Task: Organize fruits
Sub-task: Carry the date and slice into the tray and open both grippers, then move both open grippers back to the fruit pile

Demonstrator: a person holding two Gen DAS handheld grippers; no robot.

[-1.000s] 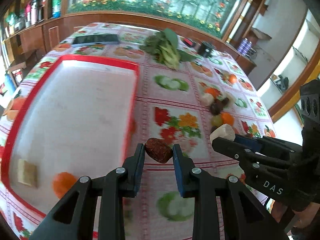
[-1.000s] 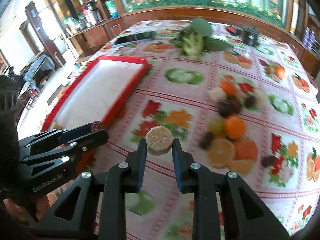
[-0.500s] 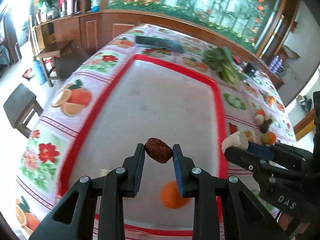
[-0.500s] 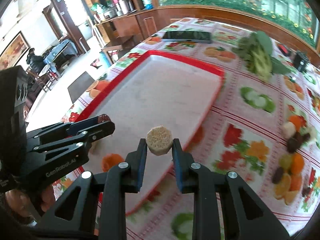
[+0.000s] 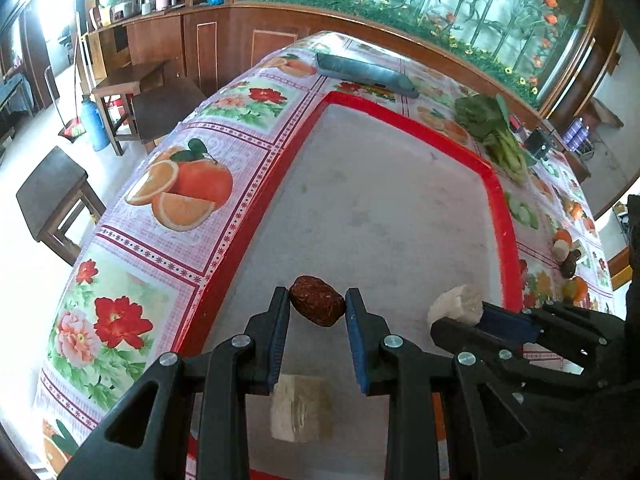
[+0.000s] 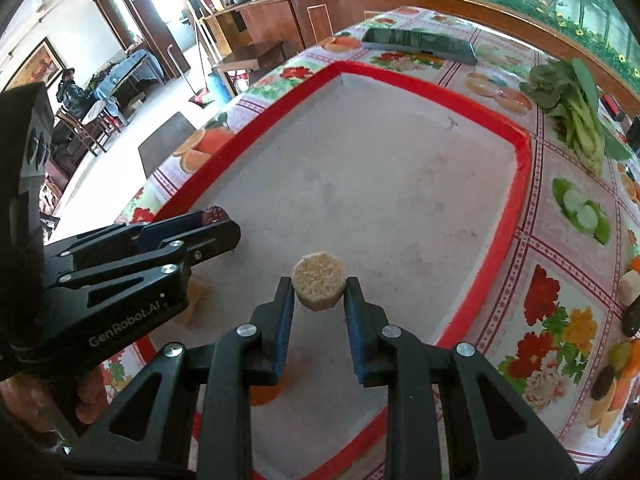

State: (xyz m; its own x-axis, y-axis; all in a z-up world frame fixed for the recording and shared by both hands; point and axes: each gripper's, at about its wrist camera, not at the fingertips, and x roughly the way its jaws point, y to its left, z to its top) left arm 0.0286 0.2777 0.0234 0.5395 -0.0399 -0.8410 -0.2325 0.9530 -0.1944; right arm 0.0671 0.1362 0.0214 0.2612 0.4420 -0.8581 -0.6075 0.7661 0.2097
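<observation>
While both grippers hung over the red tray [image 5: 496, 184], each carried a piece: the left gripper [image 5: 317, 312] had its jaws pinching a dark red date [image 5: 317, 306], and the right gripper [image 6: 319, 295] had its jaws pinching a pale round fruit chunk [image 6: 318, 287]. Below them, at the tray's near end, lay a pale block [image 5: 301, 408] and an orange piece [image 6: 266, 394]. The main risk I judged was a drop from height: either piece could bounce or roll toward the tray's rim, or land on the pieces already there. The two grippers were also close together and could knock each other. Compared with half a second earlier, both had advanced further over the tray, away from the loose fruit pile [image 6: 624, 344] on the worktop [image 5: 168, 240].
</observation>
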